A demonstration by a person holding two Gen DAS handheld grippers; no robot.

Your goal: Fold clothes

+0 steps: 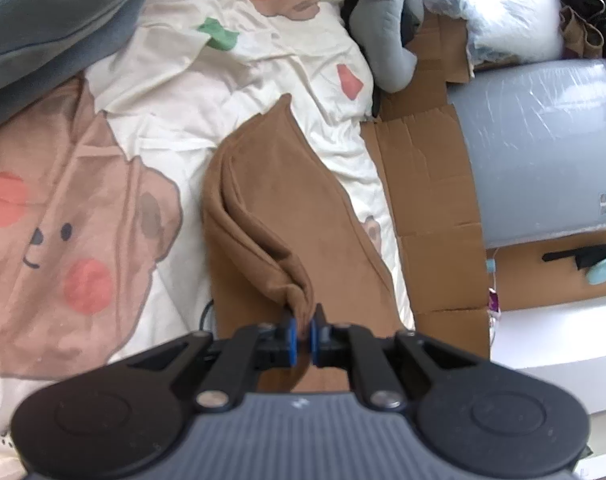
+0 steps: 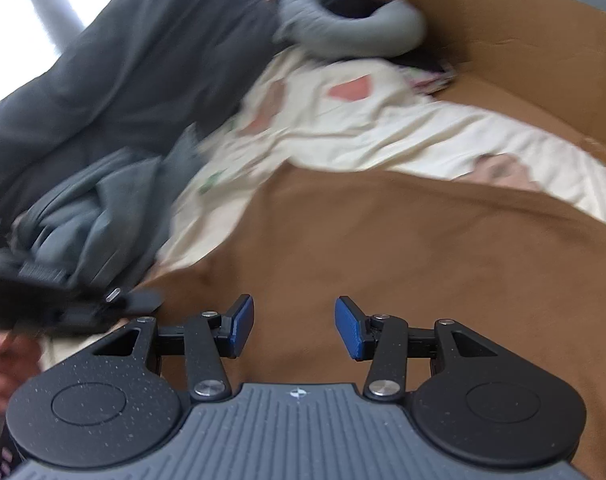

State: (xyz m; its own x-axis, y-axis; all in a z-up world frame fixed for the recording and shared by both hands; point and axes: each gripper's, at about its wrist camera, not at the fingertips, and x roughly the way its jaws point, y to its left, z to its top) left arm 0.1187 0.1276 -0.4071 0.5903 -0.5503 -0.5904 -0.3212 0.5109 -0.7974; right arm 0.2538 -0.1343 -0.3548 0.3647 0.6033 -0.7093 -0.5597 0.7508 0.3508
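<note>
A brown garment (image 1: pixel 279 208) lies on a cream bedsheet printed with bears (image 1: pixel 171 92), folded lengthwise with a raised ridge along its left side. My left gripper (image 1: pixel 302 334) is shut on a pinched fold of this brown cloth at its near end, lifting it slightly. In the right wrist view the same brown garment (image 2: pixel 403 240) spreads flat below my right gripper (image 2: pixel 295 326), whose blue pads stand apart with nothing between them; it hovers just above the cloth. That view is blurred. My left gripper (image 2: pixel 83 304) shows dimly at its left edge, held by a hand (image 2: pixel 3 364).
A dark grey garment (image 1: pixel 51 20) is piled at the back left. A grey plush toy (image 1: pixel 387 24) lies at the sheet's far right corner. Flattened cardboard (image 1: pixel 427 184) borders the bed on the right, beside a grey plastic-wrapped bundle (image 1: pixel 543 148).
</note>
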